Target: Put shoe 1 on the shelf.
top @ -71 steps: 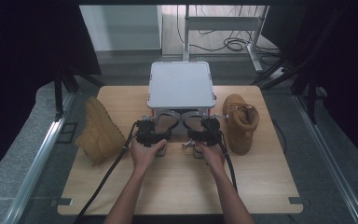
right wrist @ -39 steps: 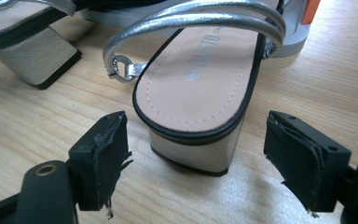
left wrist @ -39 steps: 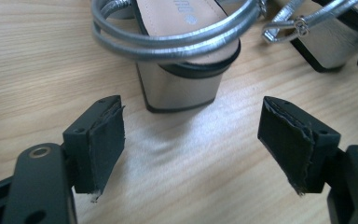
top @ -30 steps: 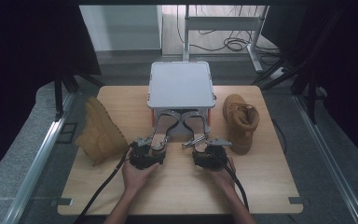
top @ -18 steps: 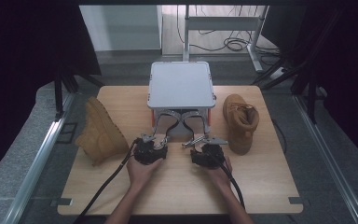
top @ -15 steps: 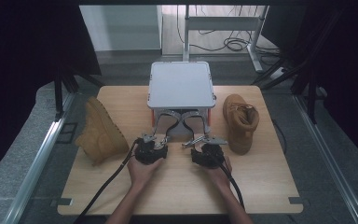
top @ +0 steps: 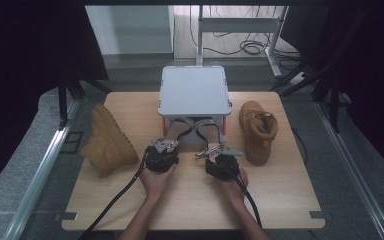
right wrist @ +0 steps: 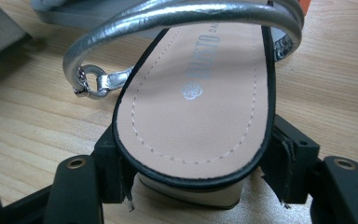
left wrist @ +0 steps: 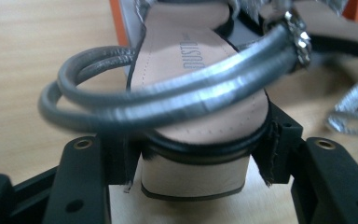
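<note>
Two silver-strapped heeled sandals stand side by side in front of the grey shoebox (top: 195, 90). My left gripper (top: 166, 145) is at the back of the left sandal (top: 177, 129). Its jaws have just been closing, and the pads (left wrist: 121, 158) now touch the black sole rim on both sides of the heel (left wrist: 196, 177). My right gripper (top: 215, 150) has closed the same way on the right sandal (top: 207, 129), its pads (right wrist: 116, 172) against the sole edge of that sandal's heel (right wrist: 191, 186). Both insoles (right wrist: 200, 98) face up.
A tan boot (top: 107, 145) lies on its side at the table's left. A second tan boot (top: 257, 130) stands upright at the right, close to my right gripper. The shoebox has an orange base (left wrist: 119, 18). Bare wood (top: 195, 205) stretches to the near edge.
Since the oldest frame both hands have drawn back from the box toward the near edge. Over the last second they have barely moved.
</note>
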A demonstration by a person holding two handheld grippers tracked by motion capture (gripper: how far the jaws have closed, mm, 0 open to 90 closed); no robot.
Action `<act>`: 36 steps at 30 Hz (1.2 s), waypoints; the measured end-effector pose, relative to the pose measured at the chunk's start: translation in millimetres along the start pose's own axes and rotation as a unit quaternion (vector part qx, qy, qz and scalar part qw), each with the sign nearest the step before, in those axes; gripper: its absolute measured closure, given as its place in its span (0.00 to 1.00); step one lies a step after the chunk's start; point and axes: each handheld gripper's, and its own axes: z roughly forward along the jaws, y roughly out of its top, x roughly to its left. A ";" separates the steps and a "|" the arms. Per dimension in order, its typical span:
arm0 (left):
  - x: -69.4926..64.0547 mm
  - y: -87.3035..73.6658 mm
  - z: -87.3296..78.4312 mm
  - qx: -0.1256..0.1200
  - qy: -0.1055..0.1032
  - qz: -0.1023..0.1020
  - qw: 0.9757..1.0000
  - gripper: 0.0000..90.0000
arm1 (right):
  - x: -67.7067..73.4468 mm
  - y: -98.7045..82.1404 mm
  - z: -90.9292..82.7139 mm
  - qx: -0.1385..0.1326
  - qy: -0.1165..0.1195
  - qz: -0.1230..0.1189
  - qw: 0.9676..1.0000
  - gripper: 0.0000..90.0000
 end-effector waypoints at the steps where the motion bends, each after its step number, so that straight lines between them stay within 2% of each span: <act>1: 1.0 1.7 0.7 -0.002 0.001 -0.002 1.000 0.46 | 0.1 0.1 0.0 0.000 -0.001 0.000 1.000 0.39; 11: -2.5 9.0 17.5 -0.012 0.027 0.002 1.000 0.47 | -0.3 0.2 -0.6 0.003 -0.002 0.000 1.000 0.40; 19: -6.7 21.1 37.6 -0.014 0.053 0.005 0.999 0.47 | 0.0 0.1 -0.7 0.003 -0.004 0.000 1.000 0.40; 28: -9.8 28.6 50.8 -0.018 0.074 -0.005 0.997 0.47 | -0.1 0.1 -1.1 0.004 -0.005 0.000 1.000 0.40; 32: -9.9 30.5 55.3 -0.021 0.075 -0.017 0.997 0.47 | 0.1 0.0 -1.2 0.004 -0.006 0.000 1.000 0.40; 36: -13.4 32.7 58.9 -0.021 0.084 -0.018 0.996 0.47 | 0.1 0.0 -1.3 0.004 -0.006 0.000 1.000 0.40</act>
